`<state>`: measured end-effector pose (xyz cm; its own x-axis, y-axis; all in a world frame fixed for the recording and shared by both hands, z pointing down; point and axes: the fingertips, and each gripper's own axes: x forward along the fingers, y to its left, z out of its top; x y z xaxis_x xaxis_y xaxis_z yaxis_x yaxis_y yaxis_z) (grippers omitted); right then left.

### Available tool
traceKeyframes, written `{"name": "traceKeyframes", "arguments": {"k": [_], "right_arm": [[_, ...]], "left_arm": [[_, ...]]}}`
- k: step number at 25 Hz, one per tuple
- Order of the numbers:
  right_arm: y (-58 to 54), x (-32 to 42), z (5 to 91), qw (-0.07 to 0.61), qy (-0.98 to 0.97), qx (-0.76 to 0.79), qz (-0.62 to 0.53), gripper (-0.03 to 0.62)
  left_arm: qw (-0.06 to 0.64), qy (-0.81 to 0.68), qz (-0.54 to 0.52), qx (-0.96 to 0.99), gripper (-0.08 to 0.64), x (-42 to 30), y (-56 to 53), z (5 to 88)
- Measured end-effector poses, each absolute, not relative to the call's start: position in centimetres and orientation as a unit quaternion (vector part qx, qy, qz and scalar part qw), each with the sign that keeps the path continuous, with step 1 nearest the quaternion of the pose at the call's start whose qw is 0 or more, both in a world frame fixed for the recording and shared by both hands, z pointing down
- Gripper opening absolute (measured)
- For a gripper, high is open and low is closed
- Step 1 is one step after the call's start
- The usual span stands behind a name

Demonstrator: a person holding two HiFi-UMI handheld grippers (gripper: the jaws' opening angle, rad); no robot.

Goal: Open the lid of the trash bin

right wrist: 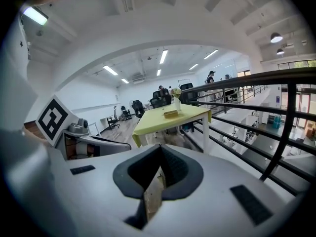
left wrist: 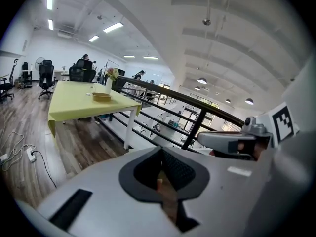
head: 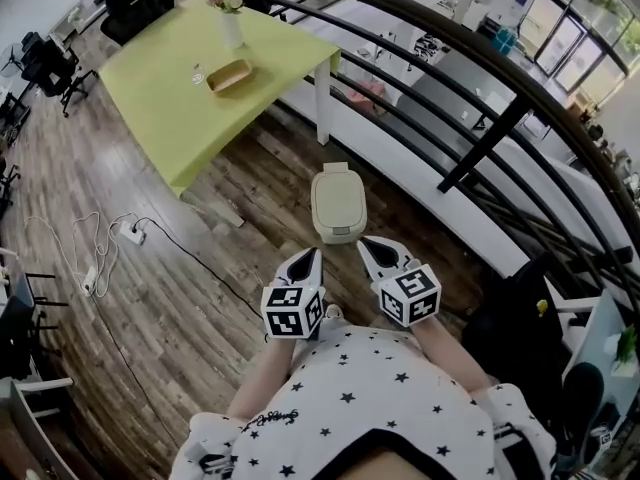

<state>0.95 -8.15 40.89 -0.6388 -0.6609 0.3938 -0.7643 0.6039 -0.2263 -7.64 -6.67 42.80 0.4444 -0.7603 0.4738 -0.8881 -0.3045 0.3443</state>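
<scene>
The trash bin [head: 338, 204] is beige with a rounded lid lying shut; it stands on the wood floor just ahead of me in the head view. My left gripper [head: 308, 259] is held short of the bin's near edge, to its left, jaws together and empty. My right gripper [head: 373, 249] hovers close to the bin's near right corner, also shut on nothing. Neither touches the bin. In the left gripper view the left gripper [left wrist: 159, 153] points level across the room, as does the right gripper [right wrist: 159, 151] in its own view; the bin shows in neither.
A yellow-green table [head: 180, 108] stands beyond the bin with a flower vase [head: 230, 16] and a wooden tray [head: 230, 75]. A black railing [head: 480, 138] runs along the right. A power strip and cables [head: 128, 234] lie on the floor at left. Office chairs [head: 50, 68] stand far left.
</scene>
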Motion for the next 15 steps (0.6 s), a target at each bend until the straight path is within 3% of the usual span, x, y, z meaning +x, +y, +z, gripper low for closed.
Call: {"name": "traceKeyframes", "arguments": {"k": [15], "right_arm": [[-13.1,0.2,45.3,0.167,-0.869,0.418,0.206,-0.006]], "left_arm": [[0.312,-0.532,0.130,0.776,0.012,-10.4,-10.5,47.2]]}}
